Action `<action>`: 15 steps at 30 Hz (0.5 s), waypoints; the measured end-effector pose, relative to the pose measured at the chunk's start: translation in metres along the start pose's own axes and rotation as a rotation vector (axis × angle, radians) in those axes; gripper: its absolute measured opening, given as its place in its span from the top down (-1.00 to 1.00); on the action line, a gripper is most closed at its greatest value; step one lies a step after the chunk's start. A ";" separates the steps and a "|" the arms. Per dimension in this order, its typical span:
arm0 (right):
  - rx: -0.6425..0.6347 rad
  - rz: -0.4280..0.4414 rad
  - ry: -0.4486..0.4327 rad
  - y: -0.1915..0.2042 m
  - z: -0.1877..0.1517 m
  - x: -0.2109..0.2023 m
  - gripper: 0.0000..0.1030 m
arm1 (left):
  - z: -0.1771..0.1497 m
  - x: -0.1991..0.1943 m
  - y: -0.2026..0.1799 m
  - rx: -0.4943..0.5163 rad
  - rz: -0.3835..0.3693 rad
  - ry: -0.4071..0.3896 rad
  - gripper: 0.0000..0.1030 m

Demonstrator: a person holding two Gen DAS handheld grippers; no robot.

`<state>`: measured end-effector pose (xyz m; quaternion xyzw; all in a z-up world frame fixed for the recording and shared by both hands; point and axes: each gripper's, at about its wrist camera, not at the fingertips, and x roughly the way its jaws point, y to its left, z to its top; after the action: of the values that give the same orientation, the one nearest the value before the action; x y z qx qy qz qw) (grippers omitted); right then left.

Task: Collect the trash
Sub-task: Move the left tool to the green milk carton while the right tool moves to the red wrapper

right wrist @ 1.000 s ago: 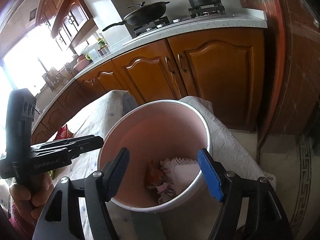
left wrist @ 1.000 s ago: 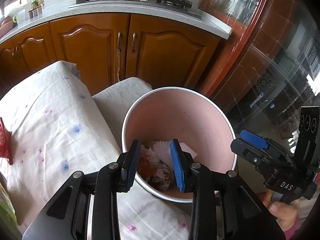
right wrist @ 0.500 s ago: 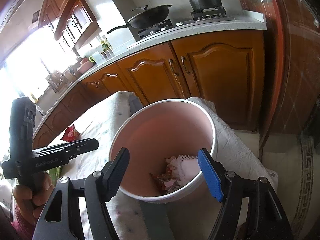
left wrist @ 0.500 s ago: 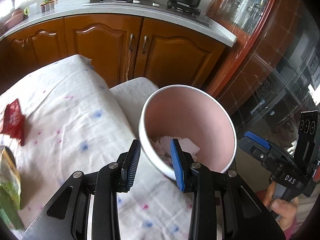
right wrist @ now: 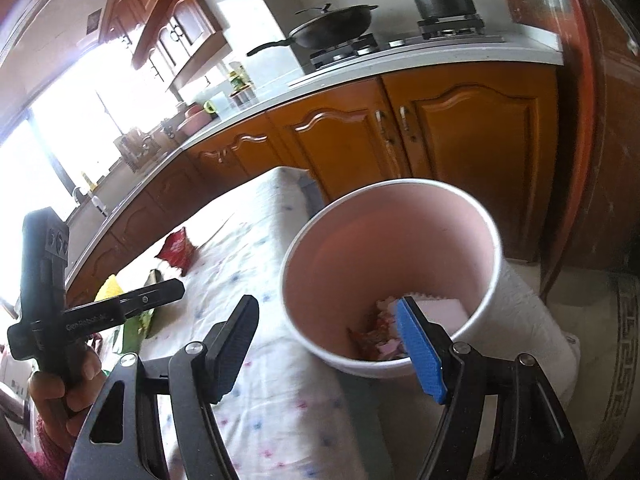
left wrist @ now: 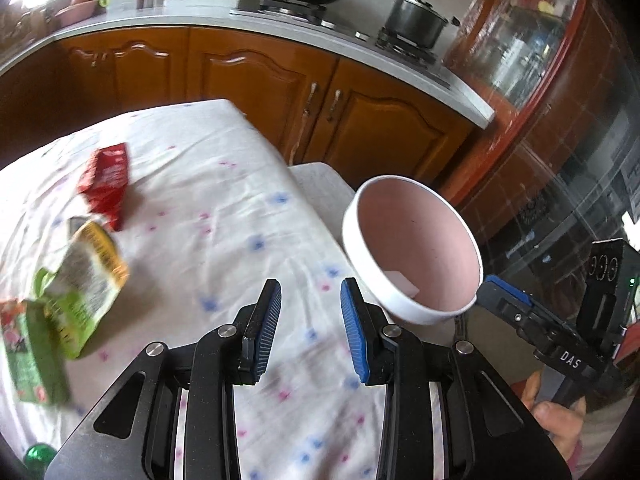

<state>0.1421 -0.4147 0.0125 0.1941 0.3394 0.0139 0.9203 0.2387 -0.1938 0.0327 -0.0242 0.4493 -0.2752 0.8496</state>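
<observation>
Some crumpled wrappers already lie in the round pink bin with a white rim [right wrist: 390,276] beside the cloth-covered table [left wrist: 224,216], but the red foil packet [left wrist: 106,184] and green-yellow pouch [left wrist: 86,276] remain there, while left gripper [left wrist: 310,322] and right gripper [right wrist: 332,350] fingers are apart, empty.

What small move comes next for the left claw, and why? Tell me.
Probably carry the left claw on toward the crumpled red foil wrapper on the white dotted tablecloth: its jaws stand apart with nothing between them, wrappers lie loose there, and the pink-lined white bin already holds some trash.
</observation>
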 end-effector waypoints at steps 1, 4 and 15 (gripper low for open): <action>-0.006 0.006 0.003 0.005 -0.001 0.001 -0.41 | -0.003 -0.005 0.004 -0.006 0.003 -0.007 0.41; -0.026 0.026 0.016 0.020 -0.005 0.005 -0.41 | -0.010 -0.016 0.016 -0.024 0.013 -0.021 0.41; -0.098 0.093 0.069 0.077 -0.020 0.028 -0.41 | -0.036 -0.055 0.077 -0.143 0.045 -0.055 0.41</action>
<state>0.1598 -0.3318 0.0096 0.1639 0.3604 0.0799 0.9148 0.2208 -0.0943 0.0299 -0.0824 0.4448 -0.2222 0.8637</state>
